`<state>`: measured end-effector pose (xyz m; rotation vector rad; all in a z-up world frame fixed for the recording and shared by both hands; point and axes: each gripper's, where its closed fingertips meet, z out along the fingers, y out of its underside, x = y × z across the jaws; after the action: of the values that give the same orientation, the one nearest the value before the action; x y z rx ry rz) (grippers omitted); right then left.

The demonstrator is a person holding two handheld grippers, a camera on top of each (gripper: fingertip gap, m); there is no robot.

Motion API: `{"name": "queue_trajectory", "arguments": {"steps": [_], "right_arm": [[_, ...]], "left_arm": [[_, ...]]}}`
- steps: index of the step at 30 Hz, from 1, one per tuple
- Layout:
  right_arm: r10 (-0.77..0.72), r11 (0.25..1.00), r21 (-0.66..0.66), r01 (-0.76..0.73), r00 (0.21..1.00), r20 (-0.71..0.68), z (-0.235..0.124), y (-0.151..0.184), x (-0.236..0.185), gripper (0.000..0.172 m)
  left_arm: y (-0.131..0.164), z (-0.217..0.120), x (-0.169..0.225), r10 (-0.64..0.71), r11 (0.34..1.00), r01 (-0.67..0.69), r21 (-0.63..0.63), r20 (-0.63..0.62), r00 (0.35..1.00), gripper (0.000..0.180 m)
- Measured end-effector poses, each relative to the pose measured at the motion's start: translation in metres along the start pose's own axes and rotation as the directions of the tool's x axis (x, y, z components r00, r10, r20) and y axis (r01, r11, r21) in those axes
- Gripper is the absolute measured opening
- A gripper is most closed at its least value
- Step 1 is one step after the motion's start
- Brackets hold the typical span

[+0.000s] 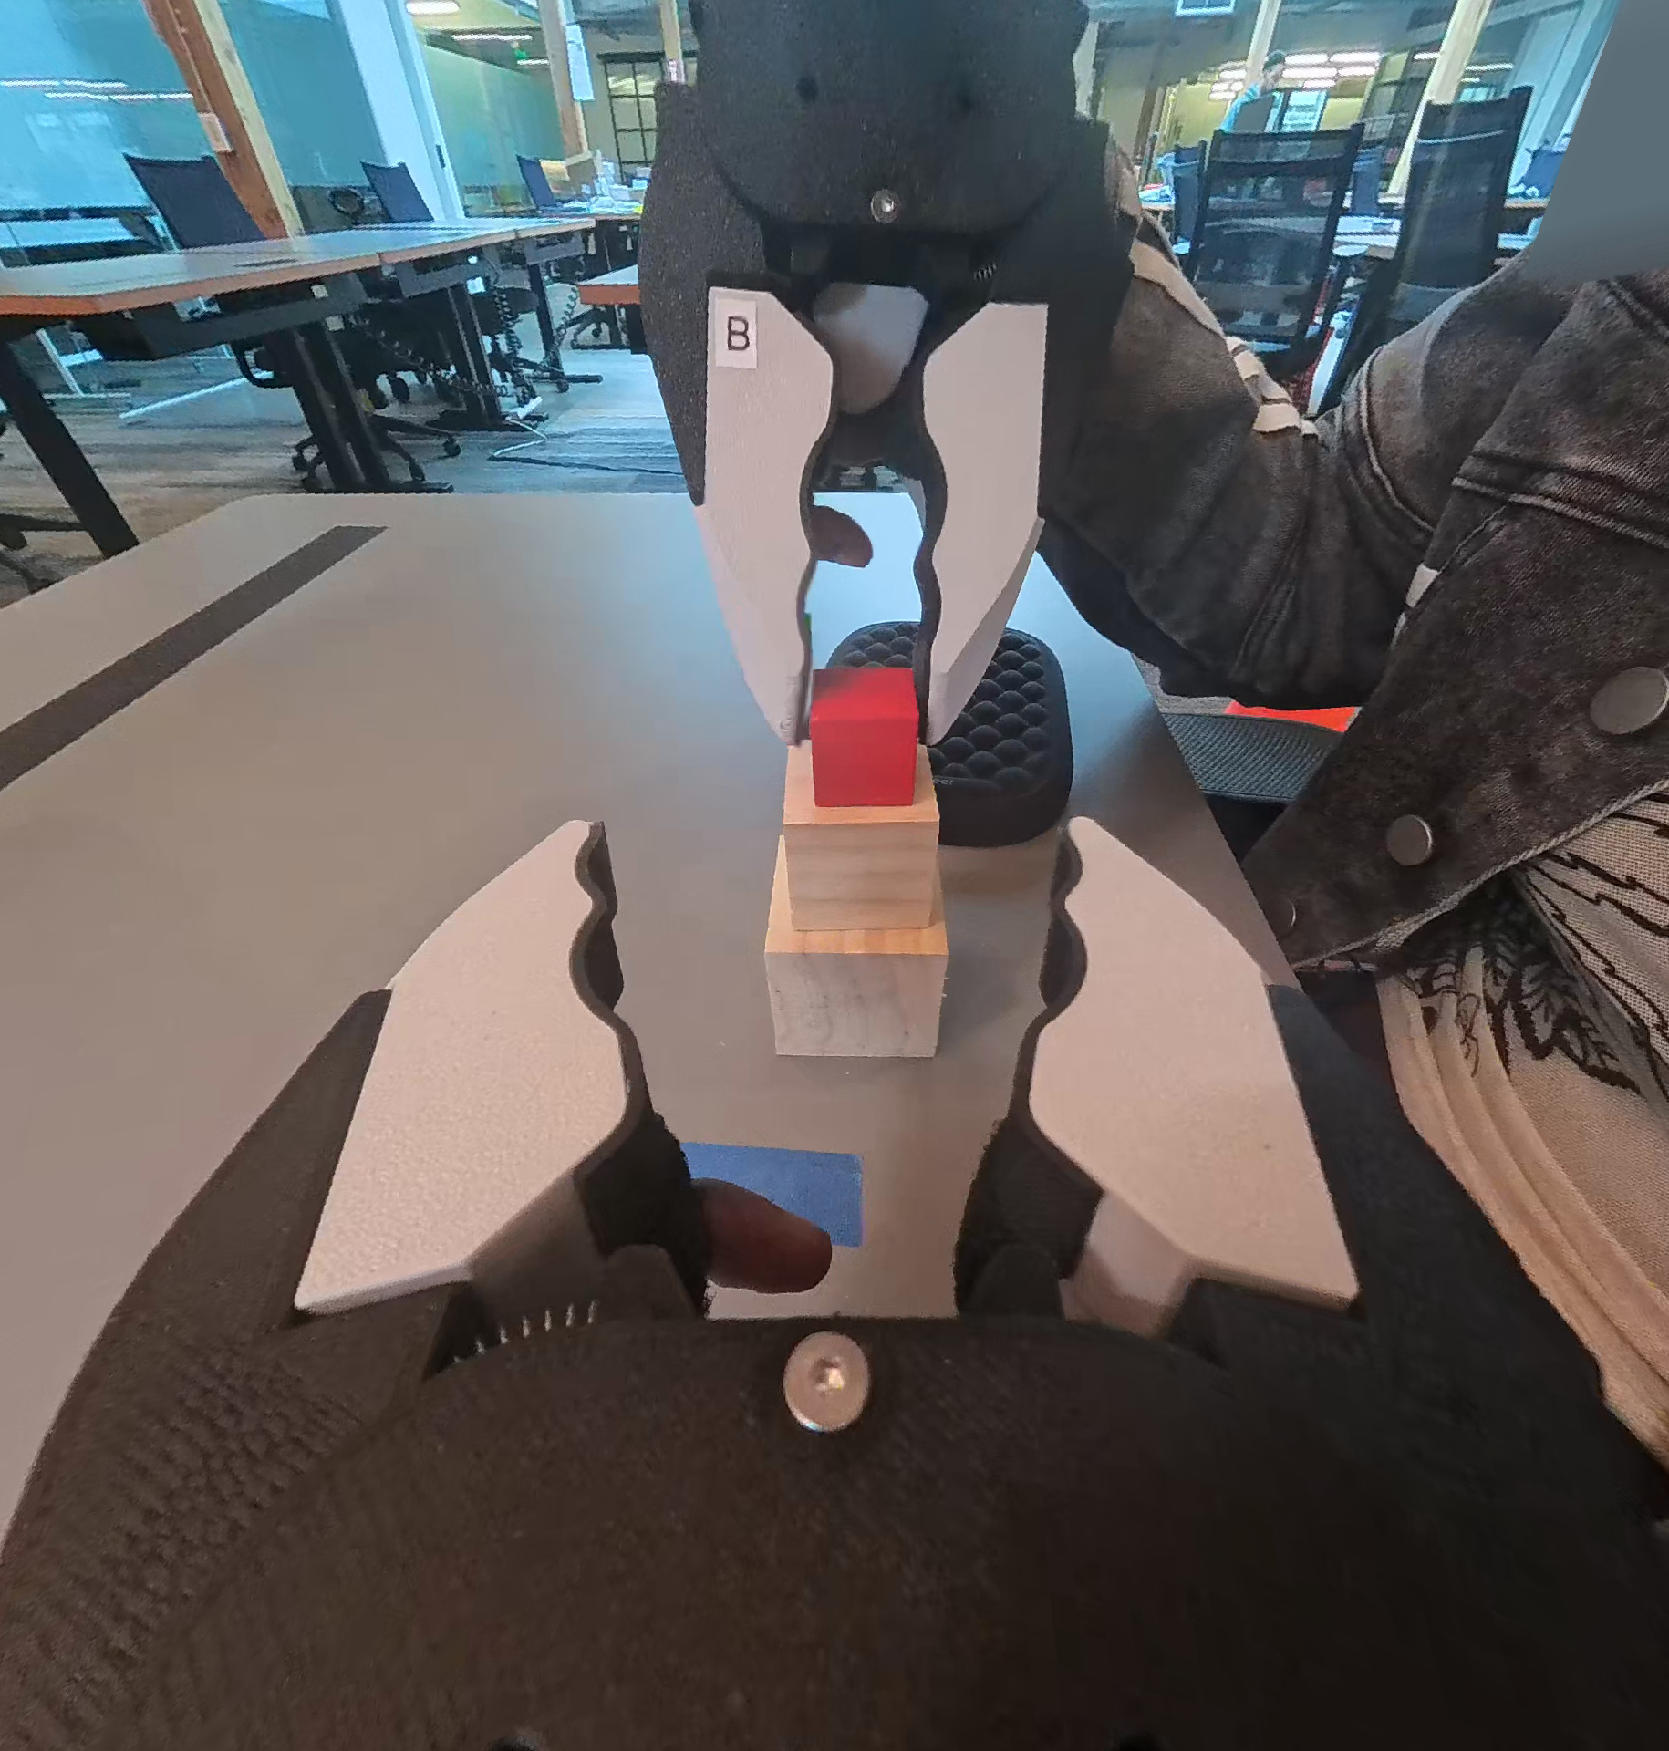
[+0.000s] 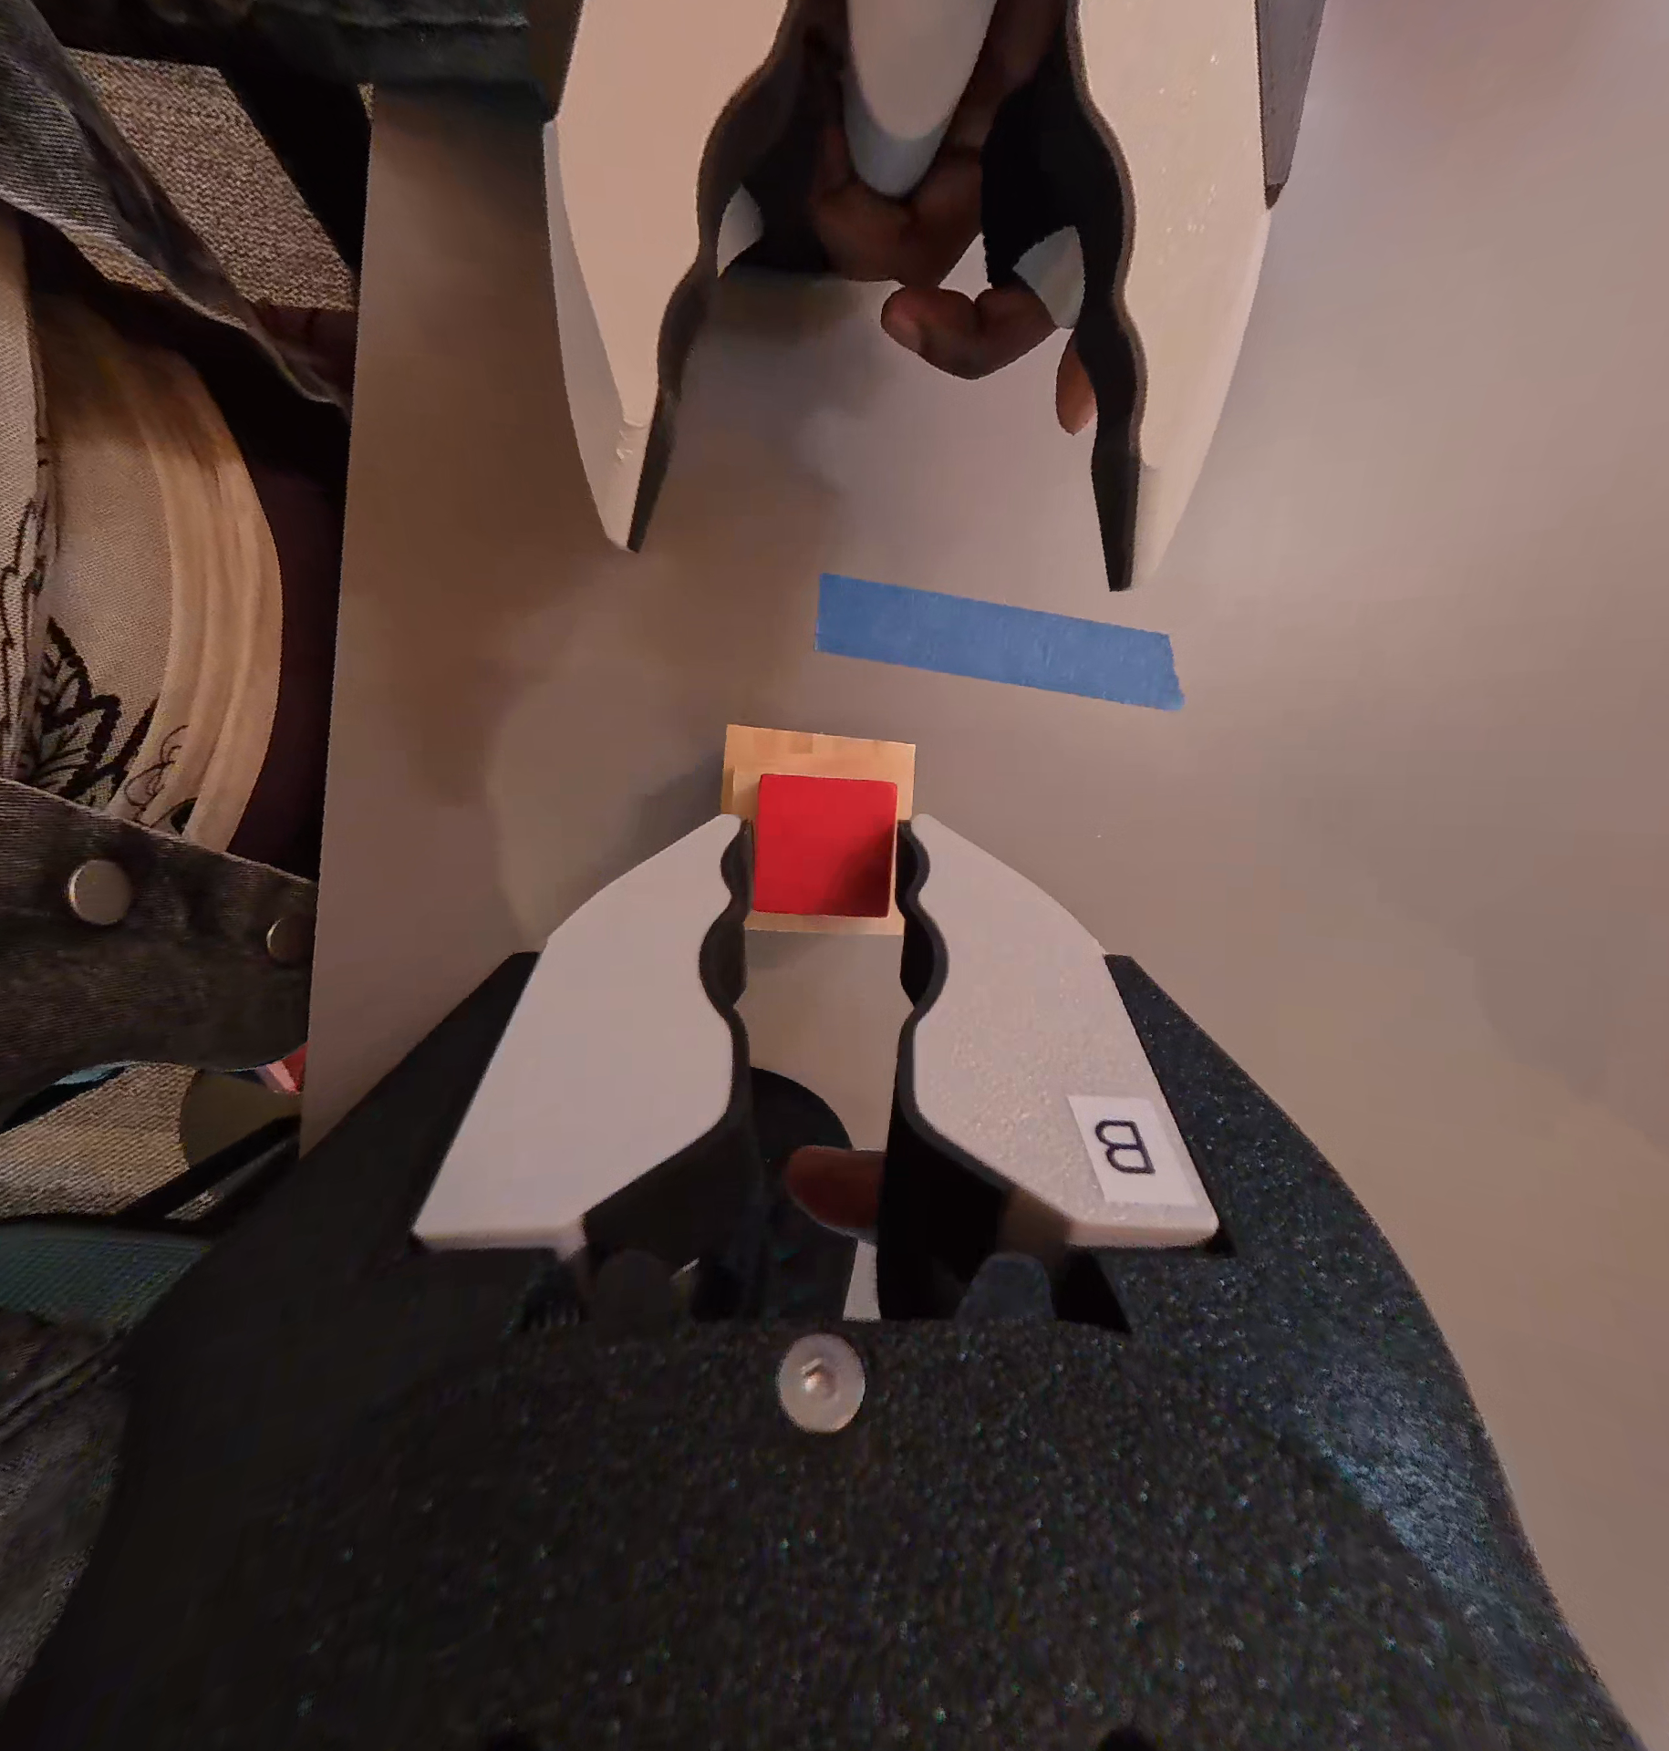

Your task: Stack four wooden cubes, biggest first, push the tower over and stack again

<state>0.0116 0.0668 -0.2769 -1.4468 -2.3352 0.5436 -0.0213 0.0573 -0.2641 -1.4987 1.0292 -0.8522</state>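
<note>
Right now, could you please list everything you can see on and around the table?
Red wooden cube: one, tower top, between the right gripper's pads.
Plain wooden cubes: two, pale; medium cube on the large base cube.
Blue tape strip: one, on the table beside the tower.
Black dimpled pad: one, behind the tower.
Grey table: one.
Office desks and chairs: several, background.
Left gripper: open, short of the tower.
Right gripper: closed on the red cube.
</note>
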Motion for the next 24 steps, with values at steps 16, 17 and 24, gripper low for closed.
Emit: {"name": "queue_trajectory", "arguments": {"steps": [16, 17, 24], "right_arm": [[0.847, 0.518, 0.719, -0.463, 0.393, -0.357, -0.125, 0.187, 0.042, 0.047], [0.856, 0.512, 0.702, -0.495, 0.360, -0.371, -0.121, 0.206, 0.036, 0.046], [0.814, 0.573, 0.456, -0.681, 0.405, -0.417, -0.069, 0.273, 0.011, 0.041]], "left_arm": [[-0.004, -0.001, -0.001, 0.015, 1.000, -0.015, 0.016, 0.015, 1.000, 0.087], [-0.004, -0.001, -0.001, 0.014, 1.000, -0.014, 0.017, 0.016, 1.000, 0.087], [-0.002, -0.001, -0.003, 0.009, 1.000, -0.010, 0.014, 0.022, 1.000, 0.087]]}}
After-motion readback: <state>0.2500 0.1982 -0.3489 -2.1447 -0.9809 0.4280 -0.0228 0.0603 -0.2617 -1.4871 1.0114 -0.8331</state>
